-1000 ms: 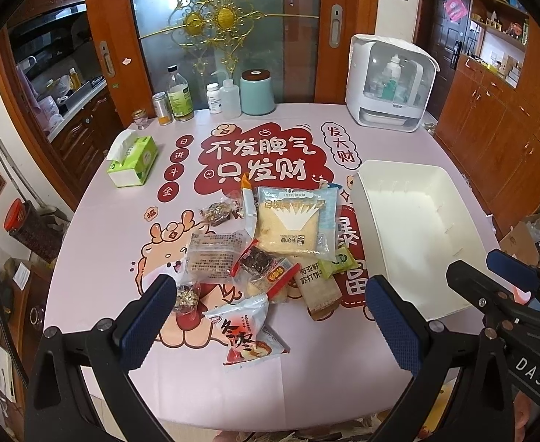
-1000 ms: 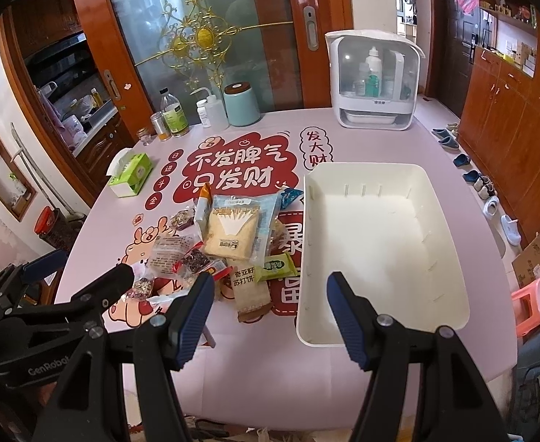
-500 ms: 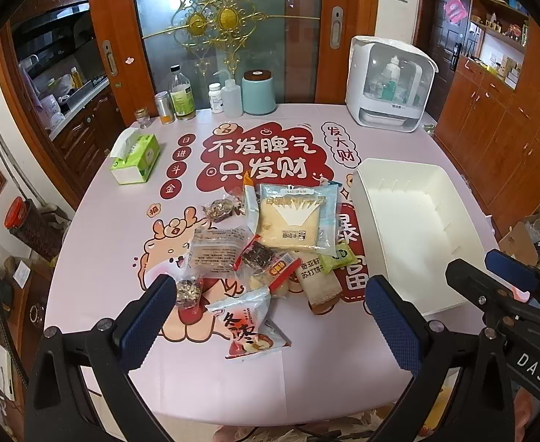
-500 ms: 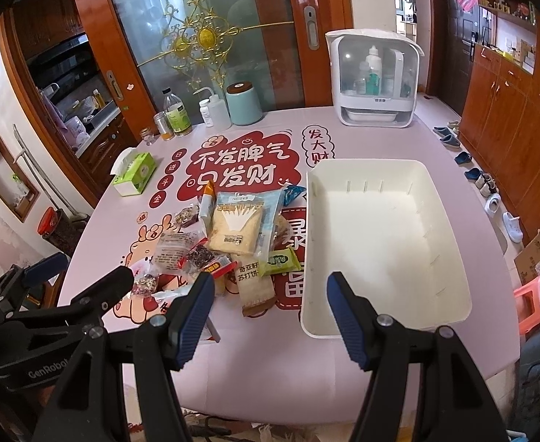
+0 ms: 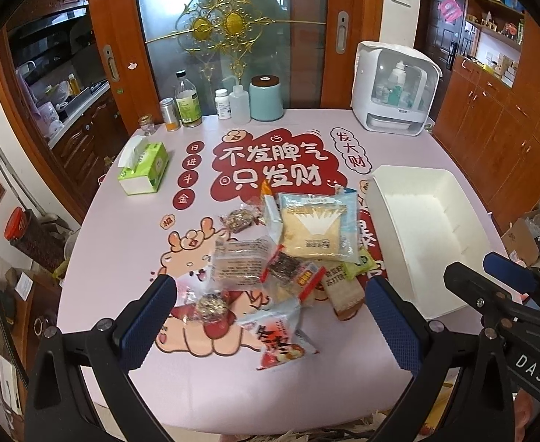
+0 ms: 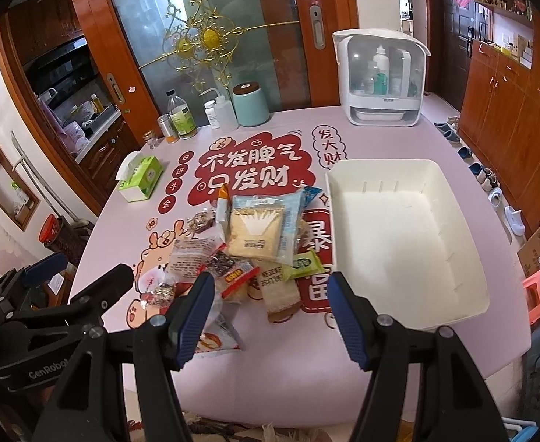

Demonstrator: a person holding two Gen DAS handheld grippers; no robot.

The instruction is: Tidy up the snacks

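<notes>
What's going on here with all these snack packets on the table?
A person holds a hand-held gripper in each hand above a pink table, about to sort snacks. The left hand-held gripper and the right hand-held gripper are both open and hold nothing. A pile of snack packets lies loose in the middle, a large bag of pale crackers on top. The white bin beside it has nothing in it.

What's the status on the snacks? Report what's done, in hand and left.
Done: nothing; the white bin holds no snacks. In hand: nothing; the left gripper and right gripper are both open over the table's near edge. Left: the whole snack pile lying on the table beside the bin.
</notes>
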